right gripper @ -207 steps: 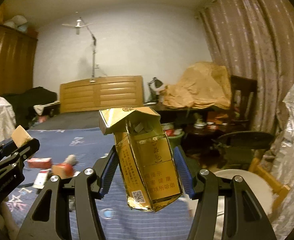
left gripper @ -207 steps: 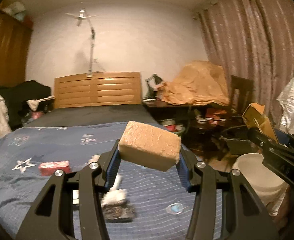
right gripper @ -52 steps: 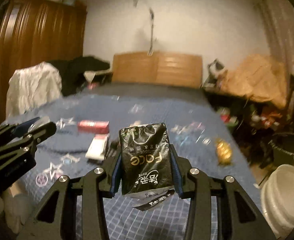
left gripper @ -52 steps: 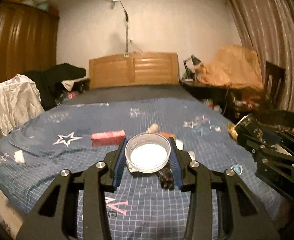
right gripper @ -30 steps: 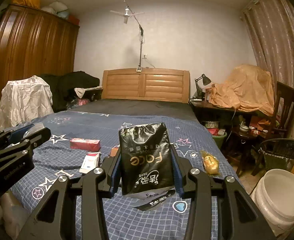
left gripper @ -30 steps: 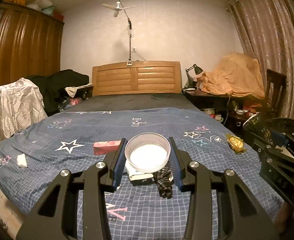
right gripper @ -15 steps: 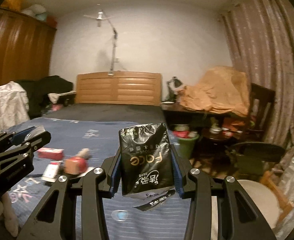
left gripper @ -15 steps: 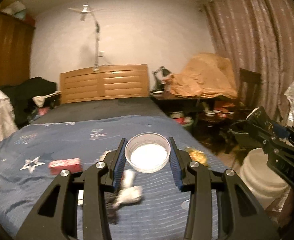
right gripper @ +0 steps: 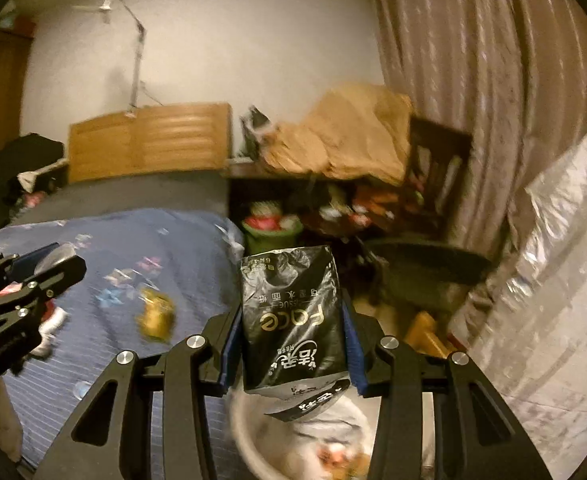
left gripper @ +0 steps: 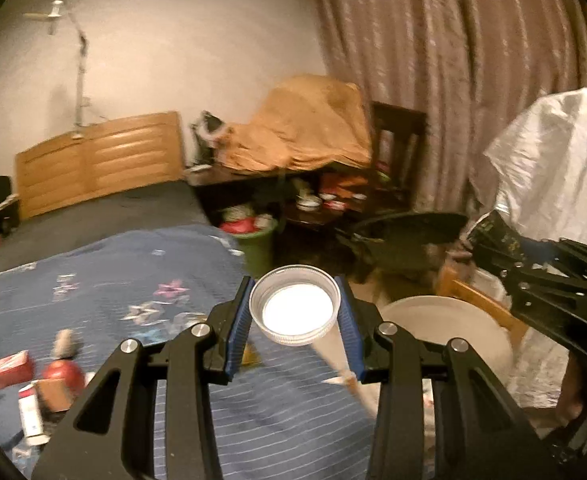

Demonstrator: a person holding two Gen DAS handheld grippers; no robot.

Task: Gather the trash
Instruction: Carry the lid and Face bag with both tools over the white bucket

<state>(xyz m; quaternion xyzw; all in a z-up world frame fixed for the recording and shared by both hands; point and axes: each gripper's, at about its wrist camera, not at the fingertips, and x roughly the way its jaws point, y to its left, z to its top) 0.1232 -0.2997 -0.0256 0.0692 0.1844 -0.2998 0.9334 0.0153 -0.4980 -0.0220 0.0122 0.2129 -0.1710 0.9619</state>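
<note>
Grippers level-ish: left gripper [left gripper: 295,312] clamps lid [left gripper: 295,305], right gripper [right gripper: 291,340] pouch [right gripper: 292,320].

You see each hand-held gripper, left [left gripper: 295,314] and right [right gripper: 291,330], in black with blue pads [left gripper: 239,326], the left framing a clear lid [left gripper: 295,304] with a white centre, the right a glossy black tissue pack [right gripper: 293,320] printed in gold and white lettering. Your bed [left gripper: 113,280] wears a blue quilt with fine pale grid lines and pink and white stars, backed by a honey-coloured slatted headboard [left gripper: 97,160]. Beside it note the off-white bucket [left gripper: 453,320], green bin [left gripper: 259,248], mauve-brown curtains [left gripper: 453,60], orange-tan cloth [left gripper: 305,128], red box [left gripper: 11,368] and yellow wrapper [right gripper: 155,318].
</note>
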